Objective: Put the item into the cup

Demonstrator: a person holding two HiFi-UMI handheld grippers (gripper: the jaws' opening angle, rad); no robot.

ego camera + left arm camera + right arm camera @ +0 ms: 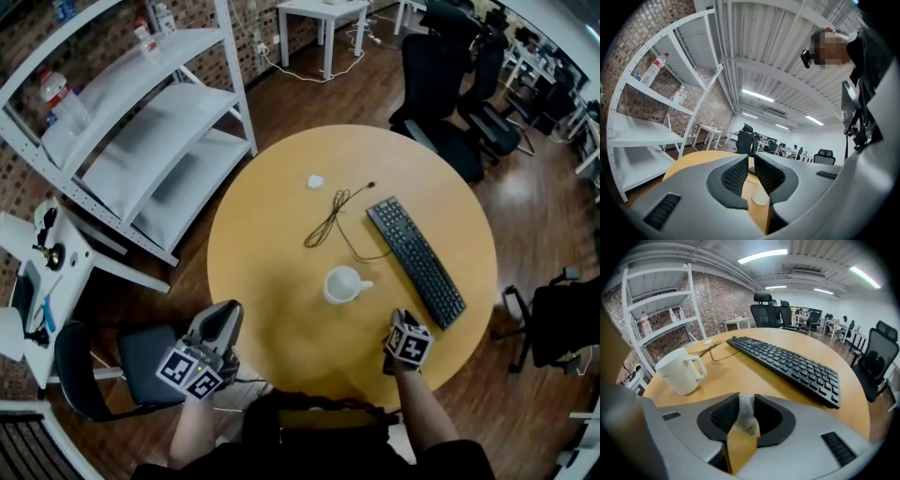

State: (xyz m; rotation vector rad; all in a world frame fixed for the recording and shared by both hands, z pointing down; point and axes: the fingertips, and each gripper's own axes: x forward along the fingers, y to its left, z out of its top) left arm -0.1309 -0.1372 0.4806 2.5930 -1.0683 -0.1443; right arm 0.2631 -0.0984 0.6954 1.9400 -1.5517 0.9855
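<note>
Right gripper (745,404) is clamped on the item: a crumpled white wad (746,418) sits squeezed between the two dark pads, poking out past them. So the wad is in the jaws, up off the table and not in the cup. The gripper hangs over the near edge of the round wooden table (272,309), on the person's right.

The cup, a ribbed white mug (343,284), stands upright around the middle of the table, mouth open to the ceiling, handle pointing toward the black keyboard (417,262). In the right gripper view it is ahead and to the left of the jaws, clearly apart from them.

The keyboard lies on a diagonal across the right half of the table, just beside the mug's handle side without touching it. A thin black cable (328,223) loops loosely beyond the mug, and past that, toward the far edge, lies a small white scrap (316,181).

Left gripper (227,312) hangs off the table's near left edge, above a dark chair seat (141,361). Its jaws are all but together, only a slit between the pads, nothing in them.

White metal shelving (141,141) stands off to the left.
</note>
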